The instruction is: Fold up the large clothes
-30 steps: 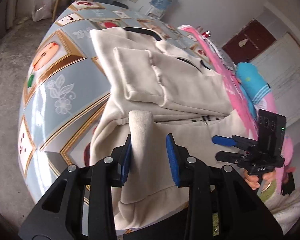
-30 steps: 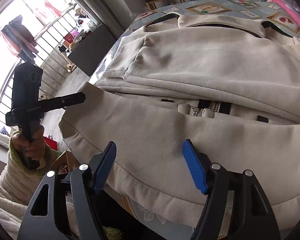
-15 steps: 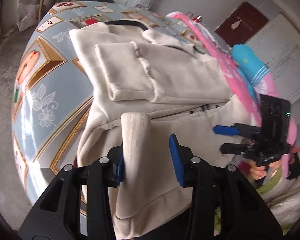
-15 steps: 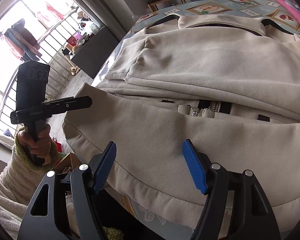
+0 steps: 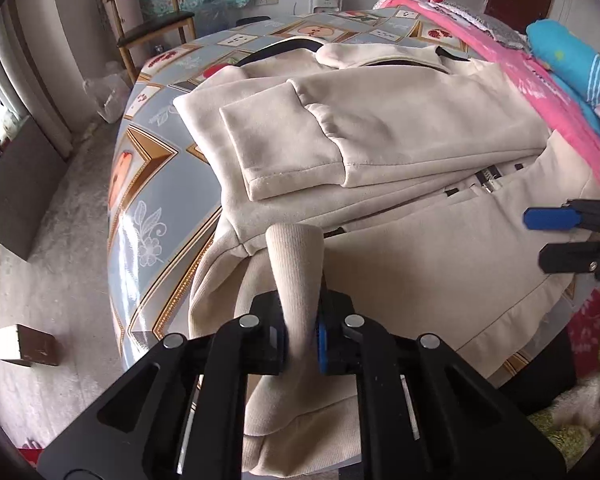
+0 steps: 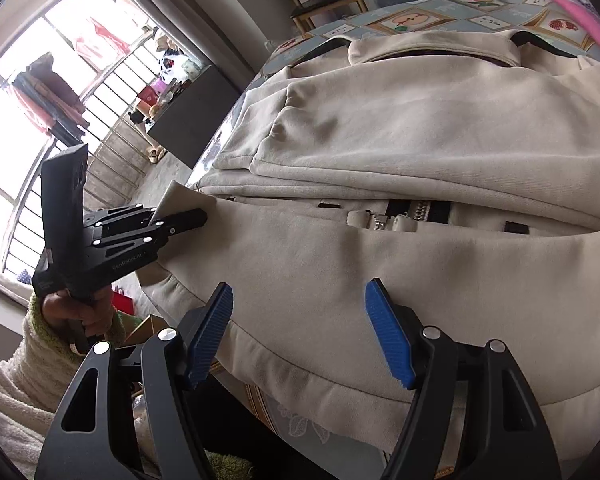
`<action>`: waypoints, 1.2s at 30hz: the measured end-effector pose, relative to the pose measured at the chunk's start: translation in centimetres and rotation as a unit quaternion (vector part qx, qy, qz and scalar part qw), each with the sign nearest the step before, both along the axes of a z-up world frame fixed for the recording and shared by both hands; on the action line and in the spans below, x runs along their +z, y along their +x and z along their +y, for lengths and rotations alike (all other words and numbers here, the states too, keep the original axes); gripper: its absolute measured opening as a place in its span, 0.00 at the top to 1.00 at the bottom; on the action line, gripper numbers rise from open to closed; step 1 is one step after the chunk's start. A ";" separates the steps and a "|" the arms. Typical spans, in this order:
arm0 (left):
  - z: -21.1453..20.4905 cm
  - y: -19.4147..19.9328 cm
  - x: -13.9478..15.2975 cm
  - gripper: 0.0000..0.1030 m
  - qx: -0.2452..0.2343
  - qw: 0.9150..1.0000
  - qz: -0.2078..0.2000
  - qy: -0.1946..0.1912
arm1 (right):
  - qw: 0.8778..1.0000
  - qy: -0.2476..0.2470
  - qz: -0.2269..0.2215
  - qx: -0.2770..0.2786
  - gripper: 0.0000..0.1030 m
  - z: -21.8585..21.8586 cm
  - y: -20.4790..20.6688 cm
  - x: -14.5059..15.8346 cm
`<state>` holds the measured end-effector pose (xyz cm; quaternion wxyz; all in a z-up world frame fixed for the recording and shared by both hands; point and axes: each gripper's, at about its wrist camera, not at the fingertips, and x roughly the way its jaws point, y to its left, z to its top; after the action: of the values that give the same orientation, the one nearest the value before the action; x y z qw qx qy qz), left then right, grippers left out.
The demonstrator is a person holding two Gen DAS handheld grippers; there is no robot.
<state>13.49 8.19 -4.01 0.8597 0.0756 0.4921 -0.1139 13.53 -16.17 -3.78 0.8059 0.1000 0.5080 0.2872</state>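
Left gripper (image 5: 300, 328) pinches jacket cuff (image 5: 296, 248) over patterned table (image 5: 148, 184).

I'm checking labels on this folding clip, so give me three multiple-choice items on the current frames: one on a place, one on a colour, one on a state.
1. Where does the folded sleeve lie?
A. On top of the jacket body
B. On the floor
C. Over the chair

2. What colour are the pads of the right gripper?
A. Red
B. Blue
C. White

3. How does the left gripper stand?
A. Open, above the cloth
B. Shut on the ribbed hem
C. Shut on the zipper

Answers: 1 A, the sleeve rests flat across the beige jacket on the patterned table. 2 B, both pads show blue in the right wrist view. 3 B, its jaws pinch the ribbed hem, which stands up between them, while the zipper lies far from it.
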 end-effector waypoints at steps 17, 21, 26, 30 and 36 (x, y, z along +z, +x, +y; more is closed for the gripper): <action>-1.0 -0.5 -0.3 0.90 0.031 0.999 -0.009 0.031 | 0.983 -0.053 -0.013 -0.176 0.55 -19.4 3.5 1.7; -1.2 -0.4 -0.3 0.90 0.031 0.999 -0.009 0.038 | 0.987 -0.065 0.011 -0.149 0.59 -19.2 4.3 0.1; -1.3 -0.4 -0.2 0.90 0.028 0.999 -0.007 0.042 | 0.990 -0.061 0.039 -0.124 0.69 -19.7 3.5 -0.5; -1.3 -0.5 -0.2 0.90 0.027 0.999 -0.009 0.044 | 0.989 -0.063 0.046 -0.126 0.76 -19.8 3.7 -0.6; -1.3 -0.6 -0.2 0.90 0.027 0.999 -0.010 0.046 | 0.986 -0.124 0.027 -0.112 0.78 -17.9 4.5 -0.6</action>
<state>12.92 6.85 -4.26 0.8628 0.1024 0.4904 -0.0673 18.03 -34.03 -4.36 0.8251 0.0639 0.5469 0.1269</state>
